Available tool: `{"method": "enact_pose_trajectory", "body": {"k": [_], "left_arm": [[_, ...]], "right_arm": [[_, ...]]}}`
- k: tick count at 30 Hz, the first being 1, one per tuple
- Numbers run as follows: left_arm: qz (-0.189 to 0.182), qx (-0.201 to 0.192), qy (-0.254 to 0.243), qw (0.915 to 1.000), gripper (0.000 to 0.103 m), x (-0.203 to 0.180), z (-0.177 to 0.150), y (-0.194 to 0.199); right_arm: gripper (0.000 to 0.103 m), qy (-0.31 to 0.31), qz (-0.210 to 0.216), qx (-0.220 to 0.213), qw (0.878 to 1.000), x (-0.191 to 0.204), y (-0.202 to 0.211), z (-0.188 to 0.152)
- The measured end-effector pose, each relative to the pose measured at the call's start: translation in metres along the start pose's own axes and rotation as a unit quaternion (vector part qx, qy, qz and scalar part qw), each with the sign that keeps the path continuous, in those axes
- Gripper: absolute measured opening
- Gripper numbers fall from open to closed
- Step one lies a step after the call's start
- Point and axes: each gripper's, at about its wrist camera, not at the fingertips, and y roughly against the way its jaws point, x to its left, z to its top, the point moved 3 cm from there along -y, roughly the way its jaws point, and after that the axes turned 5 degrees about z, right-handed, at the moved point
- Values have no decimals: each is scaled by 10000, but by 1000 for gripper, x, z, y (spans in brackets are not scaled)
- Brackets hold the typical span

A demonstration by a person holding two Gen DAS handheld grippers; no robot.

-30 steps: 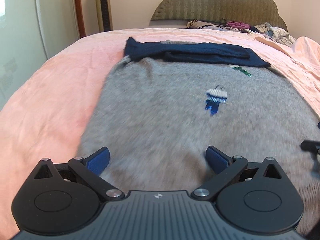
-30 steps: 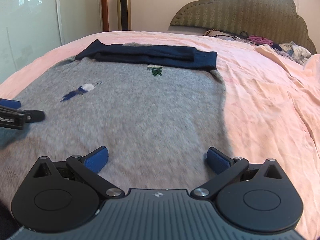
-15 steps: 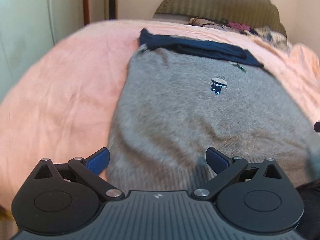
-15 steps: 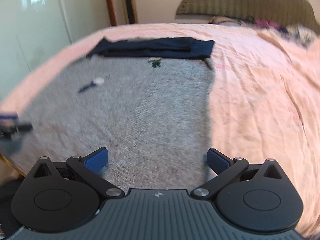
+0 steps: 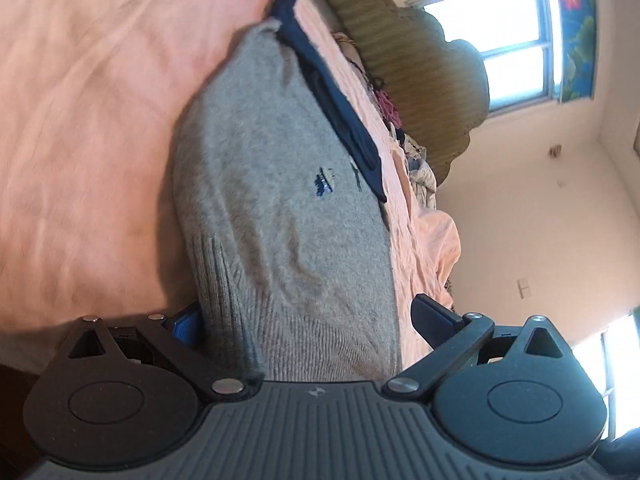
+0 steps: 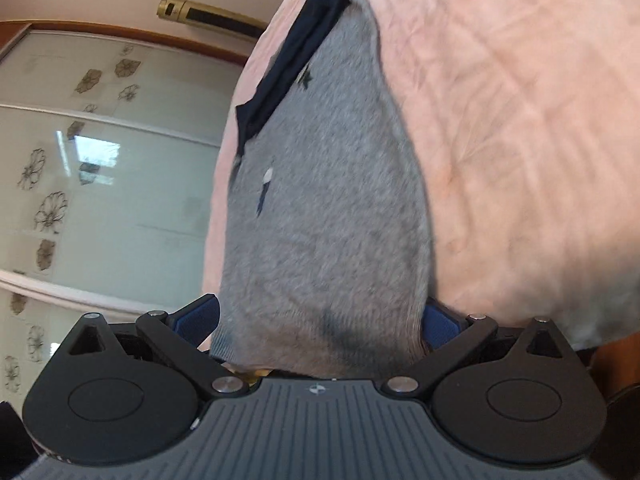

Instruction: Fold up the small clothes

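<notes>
A grey knit sweater (image 5: 280,184) with small embroidered motifs lies on a pink bedspread (image 5: 88,120); its navy sleeves (image 5: 340,108) are folded across its far end. Both views are rolled sideways. My left gripper (image 5: 308,320) is open, its jaws set wide on either side of the sweater's ribbed hem, which lies between them. My right gripper (image 6: 320,320) is also open, with the other part of the grey hem (image 6: 320,240) between its blue pads. The navy sleeves show in the right wrist view (image 6: 296,52) too.
An olive padded headboard (image 5: 416,64) with a heap of loose clothes (image 5: 416,160) stands at the bed's far end. A glass-fronted wardrobe (image 6: 100,184) and a gold tower fan (image 6: 208,16) stand beside the bed. A window (image 5: 512,40) is behind the headboard.
Both grippers have pulled back to the sweater's near hem and rolled onto their sides, so the hem now lies between each pair of open jaws.
</notes>
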Motion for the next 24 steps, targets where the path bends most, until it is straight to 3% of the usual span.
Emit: {"method": "enact_pose_trajectory", "body": {"k": [2, 4, 6, 10, 11, 13, 14, 16, 20, 21, 22, 24], "left_arm": [[60, -20, 131, 9999, 92, 4, 2, 1], [309, 40, 216, 9993, 59, 10, 4, 1], [420, 120, 254, 9987, 50, 14, 6, 1], [325, 64, -141, 9994, 44, -1, 6, 5], [412, 36, -334, 9986, 44, -7, 7, 7], [962, 72, -592, 9936, 44, -10, 9, 3], [1144, 72, -654, 9913, 44, -8, 11, 0], [1050, 64, -543, 9930, 45, -4, 15, 0], [987, -27, -488, 9939, 44, -5, 19, -7], [1023, -39, -495, 9935, 33, -7, 19, -10], [1054, 1, -473, 9933, 7, -7, 17, -13], [1110, -8, -466, 9927, 7, -9, 14, -16]], "right_arm": [[102, -39, 98, -1, 9999, 0, -2, -4], [85, -56, 67, 33, 10000, -2, -3, -7], [71, -55, -52, 34, 10000, -5, 0, -6], [47, -73, -276, 38, 9996, -8, 1, -4], [46, -63, -302, 47, 9995, -9, 1, -4], [42, -80, -317, 33, 9995, -10, -1, -4], [42, -104, -312, 26, 9995, -12, 0, -4], [55, -141, -135, 16, 9998, -11, 0, -5], [55, -28, -201, 12, 9998, -9, -1, -3], [41, 32, -336, 20, 9994, -8, -3, -3], [10, 143, -581, 50, 9982, -8, -5, -3], [11, 167, -564, 54, 9983, -10, -7, -2]]}}
